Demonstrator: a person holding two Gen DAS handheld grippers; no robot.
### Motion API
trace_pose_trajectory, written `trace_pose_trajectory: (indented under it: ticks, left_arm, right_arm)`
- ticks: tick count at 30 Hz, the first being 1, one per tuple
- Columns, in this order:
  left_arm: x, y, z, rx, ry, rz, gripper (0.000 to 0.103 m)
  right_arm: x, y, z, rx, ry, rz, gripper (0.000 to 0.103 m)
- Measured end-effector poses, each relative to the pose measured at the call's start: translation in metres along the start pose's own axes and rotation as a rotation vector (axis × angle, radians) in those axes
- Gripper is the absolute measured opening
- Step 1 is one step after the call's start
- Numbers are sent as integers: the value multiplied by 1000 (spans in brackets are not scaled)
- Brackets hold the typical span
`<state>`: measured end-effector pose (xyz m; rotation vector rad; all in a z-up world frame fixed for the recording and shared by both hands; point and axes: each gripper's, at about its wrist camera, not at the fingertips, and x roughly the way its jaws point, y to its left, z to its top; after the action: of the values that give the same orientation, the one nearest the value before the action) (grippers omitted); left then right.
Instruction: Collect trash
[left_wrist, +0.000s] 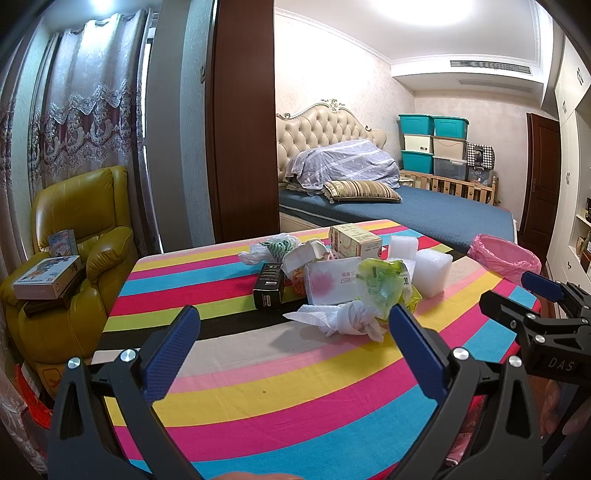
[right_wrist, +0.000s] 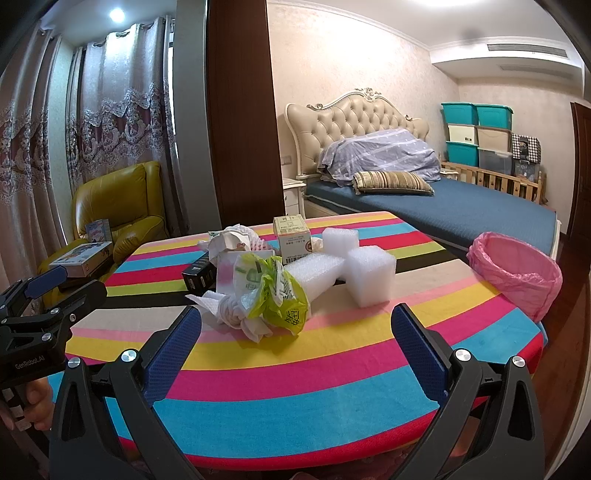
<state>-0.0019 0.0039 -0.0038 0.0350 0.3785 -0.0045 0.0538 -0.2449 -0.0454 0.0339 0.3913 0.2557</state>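
A heap of trash lies mid-table on the striped cloth (left_wrist: 295, 387): a crumpled white tissue (left_wrist: 347, 320) (right_wrist: 236, 314), a green plastic wrapper (left_wrist: 382, 286) (right_wrist: 275, 291), a black box (left_wrist: 269, 286) (right_wrist: 199, 275), a white card (left_wrist: 332, 282), a beige carton (left_wrist: 354, 240) (right_wrist: 291, 236) and white foam blocks (left_wrist: 432, 271) (right_wrist: 371, 275). A bin with a pink liner (left_wrist: 504, 258) (right_wrist: 515, 269) stands at the table's right edge. My left gripper (left_wrist: 295, 325) is open and empty, just short of the tissue. My right gripper (right_wrist: 295, 325) is open and empty, near the wrapper.
A yellow leather armchair (left_wrist: 81, 236) with boxes on it stands left of the table. A dark wooden partition (left_wrist: 243, 122) rises behind the table. A bed (left_wrist: 406, 210) with blue cover and stacked storage bins (left_wrist: 432, 147) lie beyond.
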Motion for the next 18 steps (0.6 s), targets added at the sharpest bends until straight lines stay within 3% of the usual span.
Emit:
trace_pose_trajectory:
  ticks: [18]
  left_arm:
    - [1,-4,-1,11,6,-6,99]
  right_arm:
    - [7,-3,-12,10,6,-5,96]
